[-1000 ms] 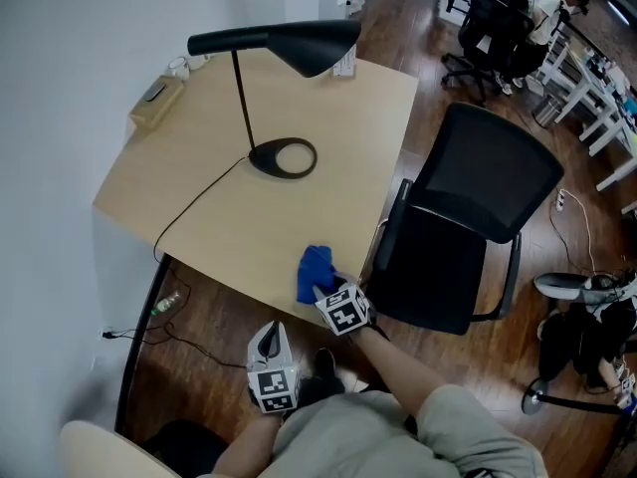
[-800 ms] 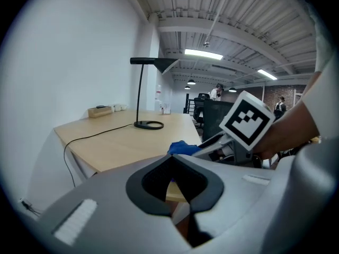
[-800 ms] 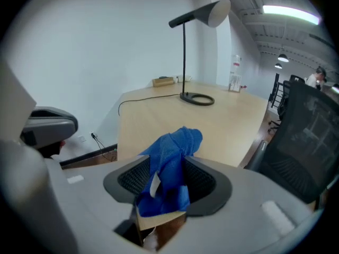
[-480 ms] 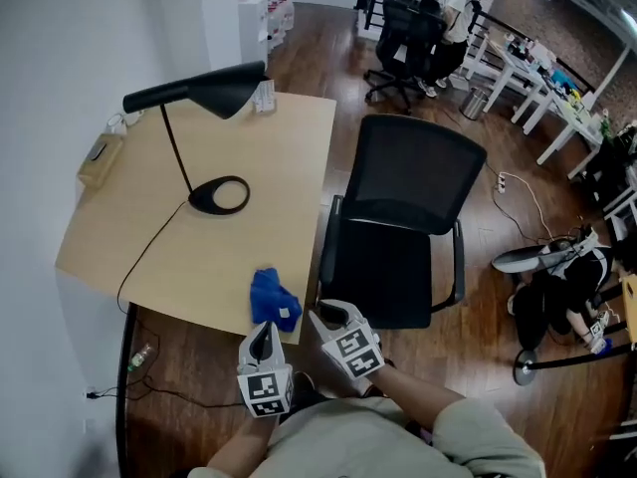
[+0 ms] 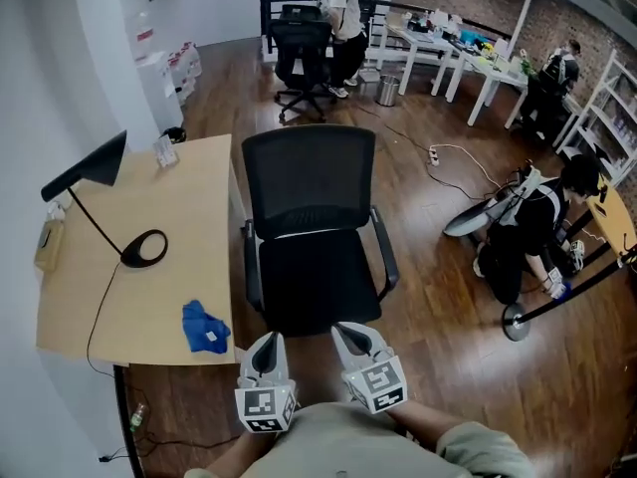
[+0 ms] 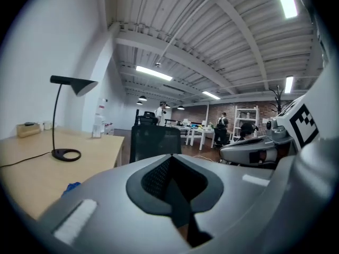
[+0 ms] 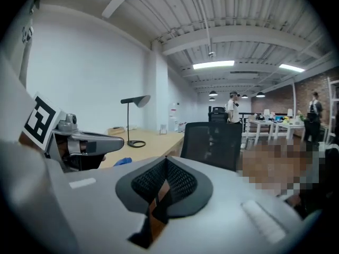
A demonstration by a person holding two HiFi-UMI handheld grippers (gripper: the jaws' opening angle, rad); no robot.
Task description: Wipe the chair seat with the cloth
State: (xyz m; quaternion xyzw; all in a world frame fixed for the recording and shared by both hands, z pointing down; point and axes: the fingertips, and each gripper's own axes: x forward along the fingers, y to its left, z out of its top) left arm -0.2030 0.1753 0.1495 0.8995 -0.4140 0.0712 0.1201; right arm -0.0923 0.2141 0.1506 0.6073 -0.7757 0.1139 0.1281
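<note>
The cloth is a small bright blue rag, crumpled into a loose heap. It lies on the near right corner of the pale wooden desk, off to my left and well apart from both grippers. In the head view it is too small to show how it is folded. In the two gripper views it is only a blue scrap at the desk edge. The chair seat is black and squarish, straight ahead of me, with a black mesh backrest rising behind it and a thin armrest on either side. Its near edge sits just beyond my gripper tips, and whatever base it stands on is hidden under the seat. My left gripper has its jaws drawn together with nothing between them. My right gripper is the same, jaws pressed closed on empty air. Both hang side by side just short of the seat, and my arms are cut off by the bottom of the frame. On the desk stands a black lamp with a ring base, its cord trailing toward the near edge. At the far left edge there is what looks like a small tan box, though I cannot be sure. To my right a person in dark clothes crouches on the dark wooden floor. Further back, another person stands by a second black office chair and white tables.
</note>
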